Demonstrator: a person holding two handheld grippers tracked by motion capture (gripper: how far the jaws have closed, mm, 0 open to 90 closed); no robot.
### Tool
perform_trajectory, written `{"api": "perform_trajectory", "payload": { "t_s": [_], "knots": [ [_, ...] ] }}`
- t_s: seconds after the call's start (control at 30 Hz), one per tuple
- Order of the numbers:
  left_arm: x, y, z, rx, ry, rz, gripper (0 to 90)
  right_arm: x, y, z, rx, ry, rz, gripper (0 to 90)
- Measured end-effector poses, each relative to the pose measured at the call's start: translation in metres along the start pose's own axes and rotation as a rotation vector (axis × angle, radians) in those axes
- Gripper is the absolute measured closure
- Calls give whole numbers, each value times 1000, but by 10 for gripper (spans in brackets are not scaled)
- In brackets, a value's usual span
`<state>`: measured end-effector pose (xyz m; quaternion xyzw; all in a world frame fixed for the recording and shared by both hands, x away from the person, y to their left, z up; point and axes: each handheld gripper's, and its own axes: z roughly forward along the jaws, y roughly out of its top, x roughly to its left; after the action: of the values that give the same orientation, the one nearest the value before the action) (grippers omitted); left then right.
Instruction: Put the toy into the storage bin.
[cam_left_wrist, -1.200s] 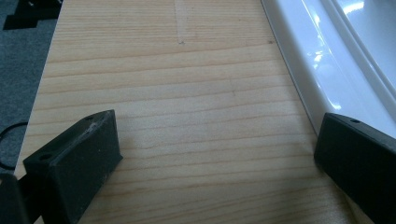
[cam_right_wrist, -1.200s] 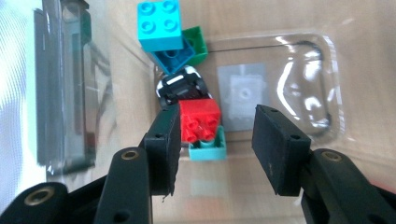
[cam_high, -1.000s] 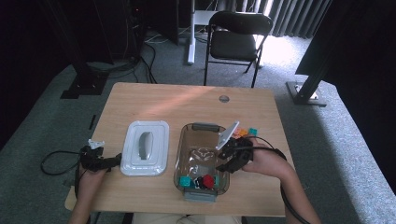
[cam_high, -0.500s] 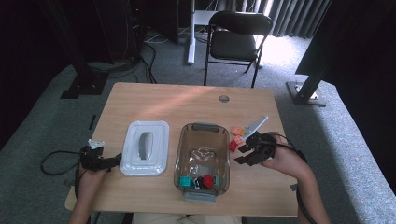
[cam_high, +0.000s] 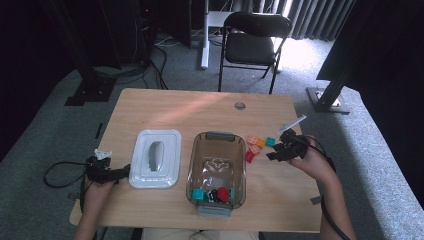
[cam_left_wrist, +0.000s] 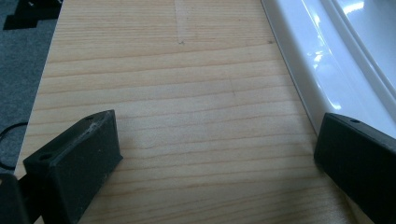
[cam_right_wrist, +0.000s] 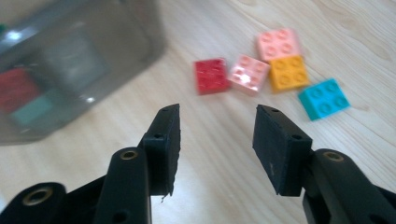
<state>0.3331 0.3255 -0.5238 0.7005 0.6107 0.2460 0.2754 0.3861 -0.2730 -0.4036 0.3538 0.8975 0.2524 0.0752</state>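
Bricks (cam_high: 257, 146) by count: five loose on the table (cam_high: 200, 110), clustered just off the 3 o'clock side of one clear brown bin (cam_high: 192, 165). Breaks down as one red brick (cam_right_wrist: 211, 76), two pink bricks (cam_right_wrist: 249, 74), one orange brick (cam_right_wrist: 289, 73) and one teal brick (cam_right_wrist: 323, 98). In the right gripper view, puts red edge to edge with a pink and orange against the other pink, with teal just beside them. Inside the bin, at its 6 o'clock end, holds three pieces: one teal, one red and one dark between them, too small to tell further. One white lid (cam_high: 155, 157) with one grey handle, flat on the table at the bin's 9 o'clock, just beside it and not on it. Right gripper (cam_high: 272, 151): low at the cluster's 4 o'clock, aimed at the bricks with jaws a modest gap apart, just now opening a little, gripping nothing, with bare wood between and the red brick nearest ahead. Left gripper (cam_high: 122, 173): at the lid's 8 o'clock, near the table's edge, with jaws spread wide and empty, one of them just beside the lid's rim. One chair (cam_high: 255, 35) beyond the table at 12 o'clock.
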Motion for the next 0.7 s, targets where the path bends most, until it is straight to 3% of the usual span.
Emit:
{"api": "perform_trajectory", "payload": {
  "t_s": [0.27, 0.4, 0.6, 0.7],
  "knots": [
    [0, 0, 0, 0, 0, 0, 8, -30, -1, 18, 5, -61, 102, 488],
    [0, 0, 0, 1, 0, 1, 8, -42, 0, 29, -8, -97, 128, 481],
    [0, 0, 0, 0, -1, 0, 8, -60, 8, 51, 57, -125, 194, 442],
    [0, 0, 0, 0, -1, 1, 8, -70, 13, 60, 67, -145, 270, 444]
  ]
}}
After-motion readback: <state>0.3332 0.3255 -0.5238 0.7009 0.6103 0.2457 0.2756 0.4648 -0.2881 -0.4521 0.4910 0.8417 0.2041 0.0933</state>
